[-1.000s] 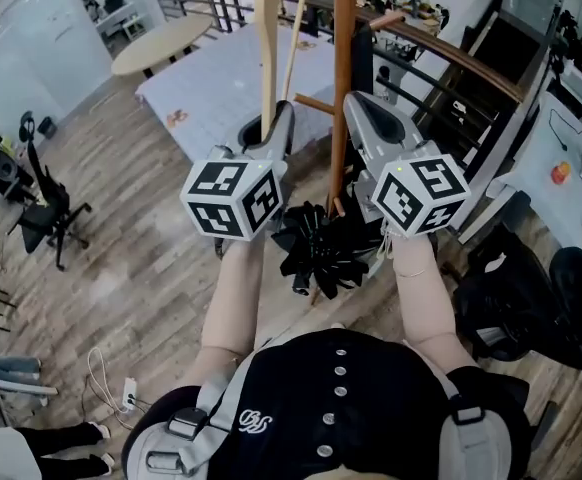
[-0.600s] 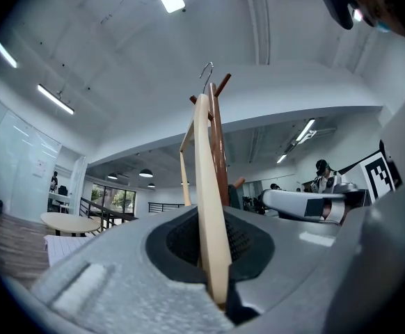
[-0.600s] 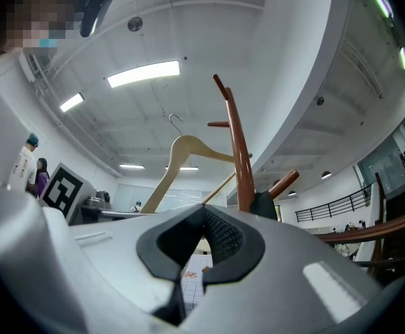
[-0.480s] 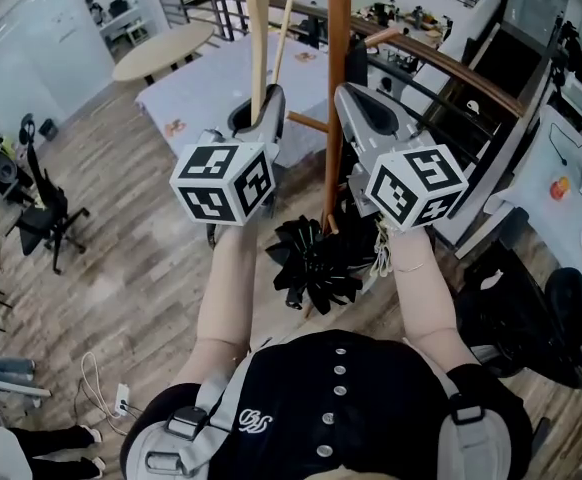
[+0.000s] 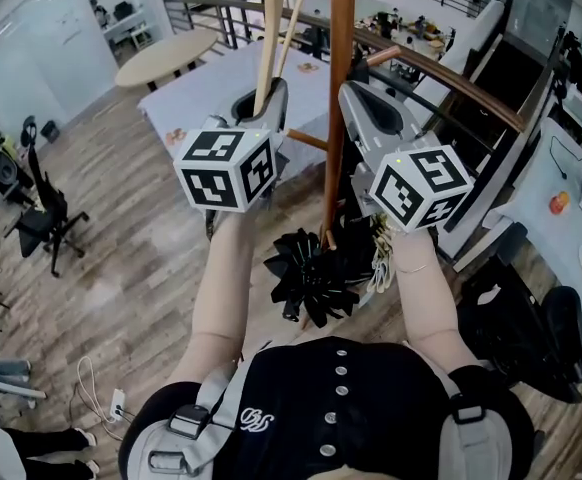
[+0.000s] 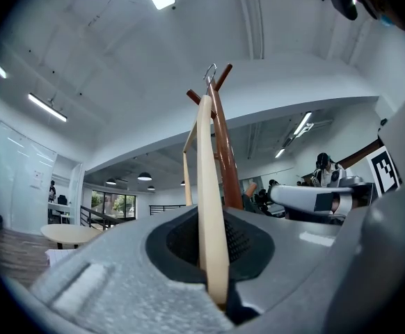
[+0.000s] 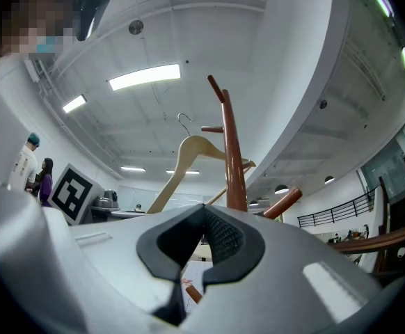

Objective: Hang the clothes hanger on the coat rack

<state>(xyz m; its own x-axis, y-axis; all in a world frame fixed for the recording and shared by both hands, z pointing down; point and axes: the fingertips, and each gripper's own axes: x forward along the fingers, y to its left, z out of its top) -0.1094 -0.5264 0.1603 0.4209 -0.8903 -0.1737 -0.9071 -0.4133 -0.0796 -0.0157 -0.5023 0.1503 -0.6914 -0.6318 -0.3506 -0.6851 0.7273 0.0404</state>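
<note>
Wood floor (image 5: 141,228) surrounds the coat rack (image 5: 342,88); left gripper (image 5: 274,93) clamps the hanger (image 6: 208,186).

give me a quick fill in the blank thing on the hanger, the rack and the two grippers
1. The gripper clamped on the wooden hanger is the ___ one.
2. The right gripper has its jaws together and holds ___.
3. In the head view the coat rack pole rises ___ the two grippers.

Missing words: left; nothing; between
</note>
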